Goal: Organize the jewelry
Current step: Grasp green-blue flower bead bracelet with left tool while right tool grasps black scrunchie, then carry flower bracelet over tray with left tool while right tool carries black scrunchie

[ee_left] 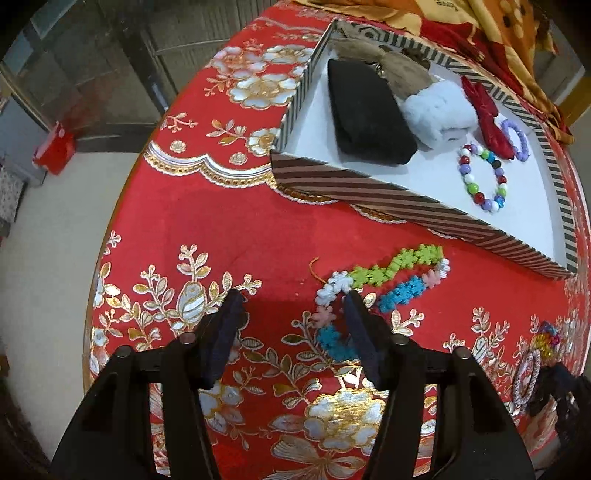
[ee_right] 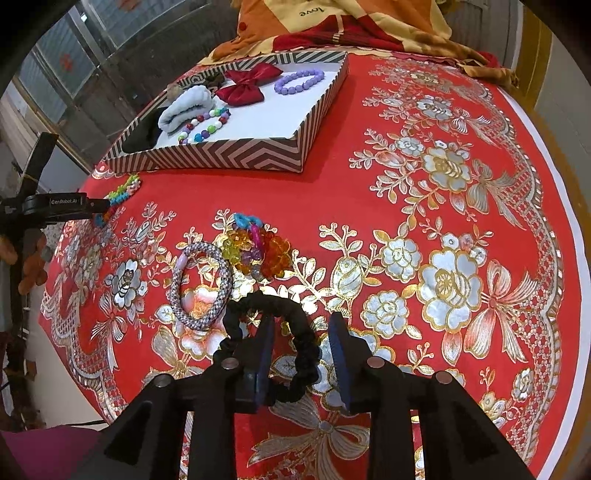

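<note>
A flower-bead bracelet (ee_left: 391, 275) in green, blue, white and pink lies on the red cloth just in front of the striped tray (ee_left: 406, 201). My left gripper (ee_left: 291, 295) points down over the bracelet's near end. Its right finger (ee_left: 360, 325) stands inside the loop, a pink and blue stretch lies between the jaws, and neither pad presses on it. My right gripper (ee_right: 302, 321) hangs over a black scrunchie (ee_right: 308, 354). Its left finger (ee_right: 266, 343) is inside the ring, and a gap shows between the band and the right pad. The tray (ee_right: 221, 158) holds a multicolour bead bracelet (ee_right: 207, 127).
In the tray: a black pouch (ee_left: 365, 114), a white fluffy band (ee_right: 186, 107), a red bow (ee_right: 245, 85), a purple bead bracelet (ee_right: 299, 81). A silver-grey bangle (ee_right: 201, 284) and a cluster of clear coloured beads (ee_right: 258, 251) lie loose. An orange blanket (ee_right: 332, 22) is behind.
</note>
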`<move>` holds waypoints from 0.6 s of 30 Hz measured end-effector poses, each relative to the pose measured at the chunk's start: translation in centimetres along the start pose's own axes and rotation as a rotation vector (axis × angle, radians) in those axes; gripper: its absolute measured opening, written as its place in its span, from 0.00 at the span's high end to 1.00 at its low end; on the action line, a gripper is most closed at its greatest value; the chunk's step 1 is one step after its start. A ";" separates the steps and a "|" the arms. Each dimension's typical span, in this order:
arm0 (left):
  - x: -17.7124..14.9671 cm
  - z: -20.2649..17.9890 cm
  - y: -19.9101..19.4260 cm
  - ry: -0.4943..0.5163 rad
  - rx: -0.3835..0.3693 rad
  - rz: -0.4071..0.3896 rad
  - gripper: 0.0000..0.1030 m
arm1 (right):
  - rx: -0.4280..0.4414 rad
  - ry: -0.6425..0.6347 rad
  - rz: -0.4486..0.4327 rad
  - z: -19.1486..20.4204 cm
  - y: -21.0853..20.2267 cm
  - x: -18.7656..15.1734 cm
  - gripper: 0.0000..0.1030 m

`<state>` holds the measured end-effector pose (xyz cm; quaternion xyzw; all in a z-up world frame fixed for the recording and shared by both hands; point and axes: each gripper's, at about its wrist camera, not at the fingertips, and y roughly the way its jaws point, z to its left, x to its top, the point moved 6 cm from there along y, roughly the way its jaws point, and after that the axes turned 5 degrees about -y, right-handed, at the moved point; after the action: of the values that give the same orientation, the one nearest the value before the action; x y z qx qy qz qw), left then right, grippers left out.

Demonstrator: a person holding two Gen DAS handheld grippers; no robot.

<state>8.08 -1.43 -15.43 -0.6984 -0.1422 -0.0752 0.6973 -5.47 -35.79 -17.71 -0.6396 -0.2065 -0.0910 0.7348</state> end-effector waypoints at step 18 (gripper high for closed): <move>1.8 -1.7 -7.8 0.039 -0.169 -0.061 0.88 | 0.109 0.034 -0.132 0.3 -6.6 3.5 0.92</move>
<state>7.54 -3.08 -7.47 -0.7485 -0.1429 -0.1217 0.6360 -5.04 -36.09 -10.29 -0.5821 -0.2403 -0.1389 0.7643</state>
